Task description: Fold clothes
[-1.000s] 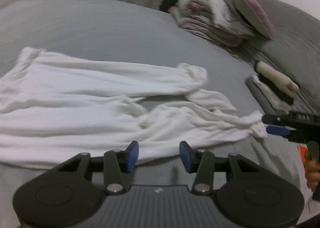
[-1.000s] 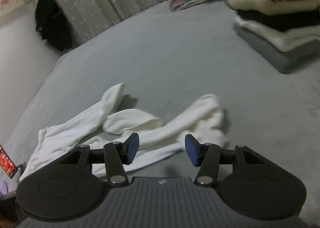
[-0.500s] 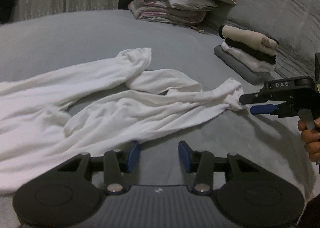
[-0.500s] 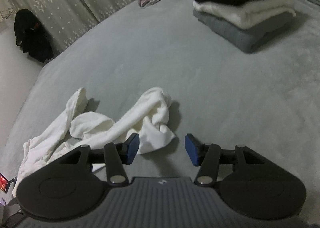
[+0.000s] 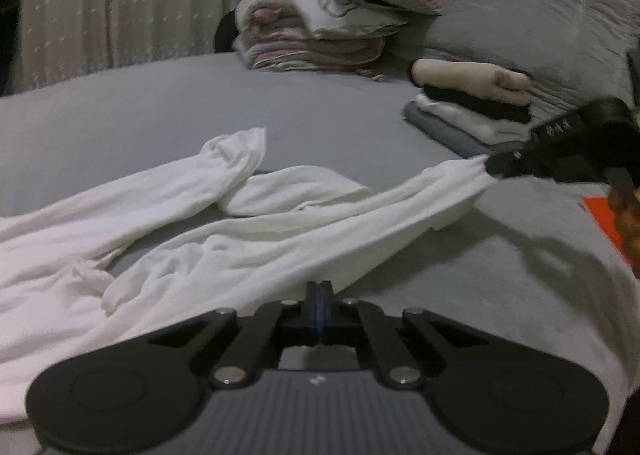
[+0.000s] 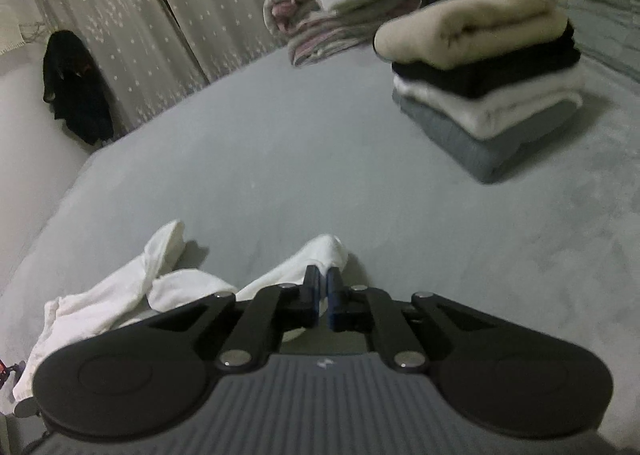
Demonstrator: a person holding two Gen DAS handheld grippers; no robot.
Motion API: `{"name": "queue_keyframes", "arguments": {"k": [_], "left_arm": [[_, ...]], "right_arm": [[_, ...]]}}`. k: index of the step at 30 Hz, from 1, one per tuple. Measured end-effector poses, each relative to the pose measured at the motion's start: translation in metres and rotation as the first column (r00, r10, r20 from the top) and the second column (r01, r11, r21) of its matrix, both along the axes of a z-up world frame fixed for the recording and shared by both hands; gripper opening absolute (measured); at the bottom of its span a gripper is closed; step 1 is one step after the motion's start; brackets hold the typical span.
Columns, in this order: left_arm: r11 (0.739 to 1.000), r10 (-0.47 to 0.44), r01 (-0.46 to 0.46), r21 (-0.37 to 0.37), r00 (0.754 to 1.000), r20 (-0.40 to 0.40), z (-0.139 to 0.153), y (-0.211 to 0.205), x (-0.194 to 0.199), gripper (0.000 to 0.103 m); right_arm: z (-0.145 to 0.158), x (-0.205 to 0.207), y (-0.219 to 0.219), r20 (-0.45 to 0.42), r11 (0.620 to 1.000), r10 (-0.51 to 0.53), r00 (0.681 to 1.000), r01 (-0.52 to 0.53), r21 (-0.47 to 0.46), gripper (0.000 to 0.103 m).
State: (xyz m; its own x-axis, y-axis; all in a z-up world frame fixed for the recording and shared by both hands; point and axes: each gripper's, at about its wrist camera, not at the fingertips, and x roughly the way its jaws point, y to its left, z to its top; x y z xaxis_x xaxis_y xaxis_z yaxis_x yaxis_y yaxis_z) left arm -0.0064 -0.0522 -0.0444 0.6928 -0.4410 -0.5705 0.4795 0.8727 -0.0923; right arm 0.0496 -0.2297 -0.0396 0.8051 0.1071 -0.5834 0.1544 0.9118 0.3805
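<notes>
now both fingers just closed, pinching white garment [image 5: 248, 239]; folded stack [image 6: 484, 87] beyond, nothing between.

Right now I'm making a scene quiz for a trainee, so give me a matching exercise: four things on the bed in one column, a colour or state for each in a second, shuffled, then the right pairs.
Things:
1. white garment
2. top item of the small folded stack
3. bottom item of that stack
4. right gripper

States:
A. grey, folded flat
B. spread out unfolded, one end lifted
C. jaws shut on a white cloth end
D. cream, rolled

Pairs: 1-B, 2-D, 3-A, 4-C
</notes>
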Motion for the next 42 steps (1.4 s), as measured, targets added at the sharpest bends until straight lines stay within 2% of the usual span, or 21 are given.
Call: {"name": "queue_keyframes", "arguments": {"k": [3,7,12,15,17,18,21,25,30,33,39,42], "left_arm": [[0.999,-0.036,0.036,0.004,0.999,0.009,0.002,0.004,-0.007,0.006],[0.997,-0.061,0.06,0.043,0.998,0.029,0.0,0.014,-0.017,0.026],[0.996,-0.048,0.044,0.077,0.998,0.05,0.0,0.039,-0.026,0.032],[0.997,-0.02,0.015,0.077,0.998,0.059,0.003,0.057,-0.028,0.036],[0.997,-0.001,-0.004,0.075,0.998,0.061,0.005,0.068,-0.028,0.041],[0.997,0.009,-0.013,0.073,0.998,0.062,0.006,0.073,-0.028,0.042],[0.996,0.033,-0.037,0.075,0.998,0.049,0.004,0.087,-0.026,0.043],[0.994,0.052,-0.055,0.098,0.998,0.037,-0.001,0.098,-0.024,0.044],[0.992,0.061,-0.064,0.111,0.997,0.037,-0.002,0.108,-0.024,0.045],[0.991,0.067,-0.07,0.111,0.997,0.034,-0.002,0.115,-0.025,0.046],[0.988,0.086,-0.088,0.128,0.996,0.025,-0.004,0.13,-0.026,0.046],[0.985,0.108,-0.109,0.131,0.994,0.017,-0.006,0.139,-0.027,0.047]], "right_arm": [[0.003,-0.001,-0.003,-0.005,1.0,0.005,1.0,-0.005,-0.018,0.004],[-0.005,0.001,-0.004,-0.062,0.999,0.011,0.998,-0.013,-0.04,0.004],[-0.019,0.005,-0.003,-0.137,0.997,0.036,0.99,-0.045,-0.067,0.006],[-0.019,0.003,-0.001,-0.134,0.996,0.046,0.99,-0.056,-0.074,0.016],[-0.015,0.0,0.002,-0.113,0.994,0.069,0.991,-0.078,-0.078,0.016],[-0.013,-0.001,0.004,-0.102,0.992,0.084,0.991,-0.092,-0.08,0.019],[-0.008,-0.003,0.018,-0.071,0.981,0.161,0.984,-0.167,-0.094,0.047],[-0.009,-0.002,0.052,-0.068,0.939,0.308,0.949,-0.315,-0.141,0.048],[-0.016,0.001,0.094,-0.095,0.858,0.455,0.885,-0.465,-0.218,0.048],[-0.022,0.004,0.112,-0.116,0.814,0.512,0.851,-0.524,-0.25,0.048],[-0.033,0.008,0.133,-0.155,0.753,0.563,0.812,-0.582,-0.307,0.048],[-0.036,0.007,0.142,-0.175,0.716,0.588,0.789,-0.609,-0.341,0.031]]}}
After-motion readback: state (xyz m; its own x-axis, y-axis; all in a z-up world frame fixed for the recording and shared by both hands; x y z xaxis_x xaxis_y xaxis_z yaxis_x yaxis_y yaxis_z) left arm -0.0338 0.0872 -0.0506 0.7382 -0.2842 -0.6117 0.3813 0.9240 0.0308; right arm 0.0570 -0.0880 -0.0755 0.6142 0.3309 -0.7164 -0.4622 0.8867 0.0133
